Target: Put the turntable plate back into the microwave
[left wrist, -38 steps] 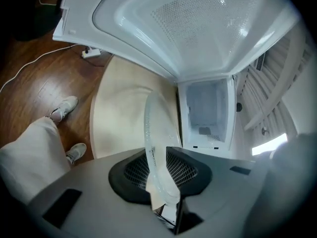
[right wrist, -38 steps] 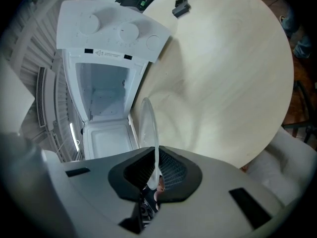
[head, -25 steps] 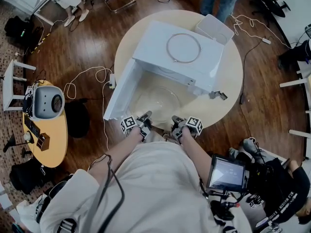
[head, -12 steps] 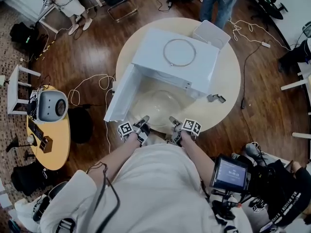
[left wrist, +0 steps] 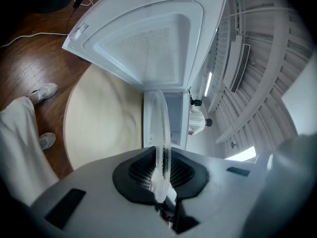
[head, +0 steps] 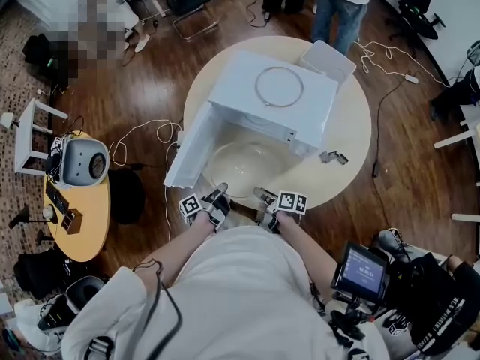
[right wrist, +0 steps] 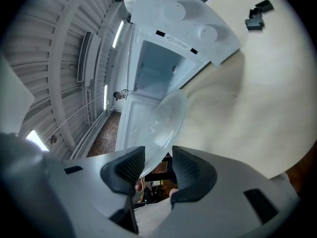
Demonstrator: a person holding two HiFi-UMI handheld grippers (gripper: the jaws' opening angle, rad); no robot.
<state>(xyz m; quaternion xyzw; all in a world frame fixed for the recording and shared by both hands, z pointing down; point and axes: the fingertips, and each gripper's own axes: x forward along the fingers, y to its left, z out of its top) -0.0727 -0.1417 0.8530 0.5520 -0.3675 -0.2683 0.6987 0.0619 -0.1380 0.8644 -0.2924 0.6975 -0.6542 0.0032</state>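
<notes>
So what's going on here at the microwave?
A person stands at a round table with a gripper in each hand, holding the glass turntable plate in front of a white microwave whose door is swung open. The left gripper is clamped on the plate's near rim. The right gripper has just been opening its jaws; the rim sits between them, but the pads are not pressing it. The plate is not yet inside.
</notes>
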